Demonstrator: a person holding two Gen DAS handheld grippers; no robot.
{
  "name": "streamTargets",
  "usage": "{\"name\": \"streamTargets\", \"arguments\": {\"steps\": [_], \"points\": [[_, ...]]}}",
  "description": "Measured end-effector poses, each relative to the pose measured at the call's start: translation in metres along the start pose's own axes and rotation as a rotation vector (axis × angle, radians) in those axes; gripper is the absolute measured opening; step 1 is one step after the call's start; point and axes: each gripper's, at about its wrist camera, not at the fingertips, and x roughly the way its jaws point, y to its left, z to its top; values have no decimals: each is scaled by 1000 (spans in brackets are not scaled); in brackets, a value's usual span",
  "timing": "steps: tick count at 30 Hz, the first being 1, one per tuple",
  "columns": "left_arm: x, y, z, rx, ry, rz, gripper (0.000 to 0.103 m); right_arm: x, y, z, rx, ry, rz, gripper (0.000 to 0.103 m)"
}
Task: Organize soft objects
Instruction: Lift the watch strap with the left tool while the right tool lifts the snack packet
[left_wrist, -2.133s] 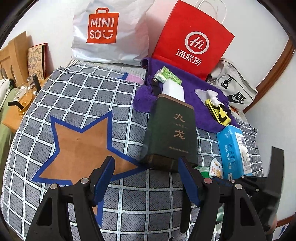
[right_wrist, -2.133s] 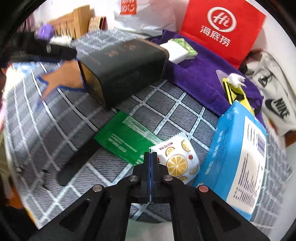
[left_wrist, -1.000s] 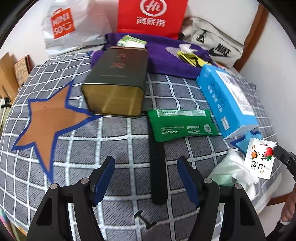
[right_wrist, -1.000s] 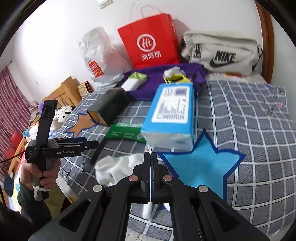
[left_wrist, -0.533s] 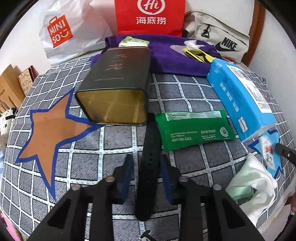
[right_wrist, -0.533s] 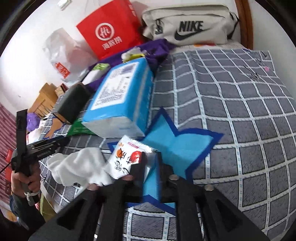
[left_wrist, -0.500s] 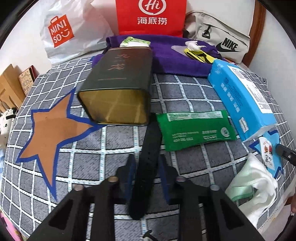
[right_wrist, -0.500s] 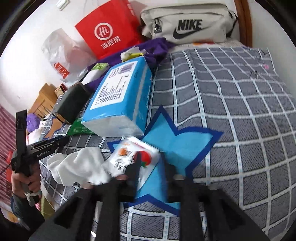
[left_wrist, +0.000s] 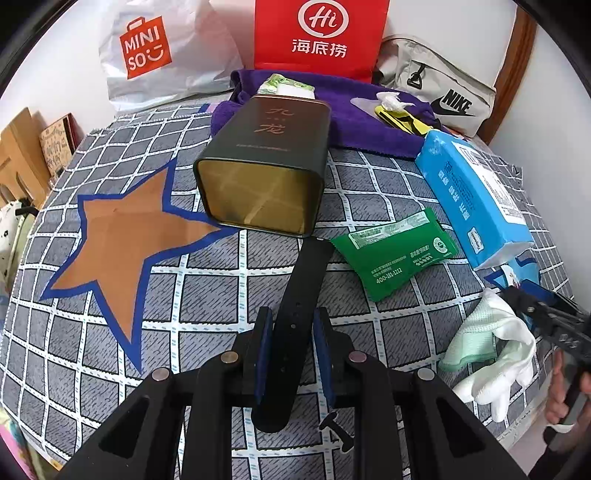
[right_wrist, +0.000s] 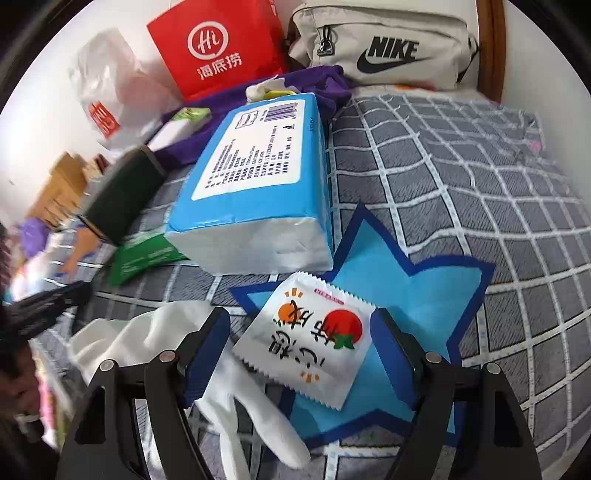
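Observation:
My left gripper (left_wrist: 291, 347) is shut on a black strap (left_wrist: 300, 295) that lies on the grey checked cloth, just in front of a dark green tin (left_wrist: 269, 162). My right gripper (right_wrist: 301, 345) is open; a white snack packet (right_wrist: 306, 339) with fruit print lies between its fingers on the light blue star (right_wrist: 413, 295). A white glove (right_wrist: 221, 376) lies to the packet's left; it also shows in the left wrist view (left_wrist: 491, 350). A blue tissue pack (right_wrist: 258, 177) rests at the star's far edge. A green pouch (left_wrist: 395, 254) lies beside the strap.
A brown star (left_wrist: 122, 236) is on the cloth's left. At the back are a purple towel (left_wrist: 354, 122), a red paper bag (left_wrist: 317, 33), a white Miniso bag (left_wrist: 155, 48) and a grey Nike bag (right_wrist: 384, 48). The bed edge runs close in front.
My right gripper carried the snack packet onto the blue star and opened, leaving it there. My left gripper moved to the black strap and closed on it.

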Motion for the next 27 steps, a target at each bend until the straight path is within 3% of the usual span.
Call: {"name": "streamTargets", "arguments": {"steps": [3,6,8,11,13,14,21,27], "points": [[6,-3,-1,11,8,-11,22,4,10,-3,-61,-12,-73,75],[9,-10,0,47,-3,8,23,0,7,-5,-59,-22,-55,58],[14,-13,4,55,-7,-2,29,-2,7,-6,-74,-20,-50,54],[18,-20,7,79,-28,22,26,-7,12,-10,-113,-28,-34,42],[17,-23,7,106,-35,26,20,-13,13,-12,-125,-29,7,21],[16,-24,7,106,-39,19,20,-16,12,-12,-117,-32,35,18],[-6,-22,0,81,-57,-56,19,-33,3,-15,-83,-43,117,13],[-29,-19,2,57,-93,-56,19,-54,0,-16,-78,-73,146,11]]}}
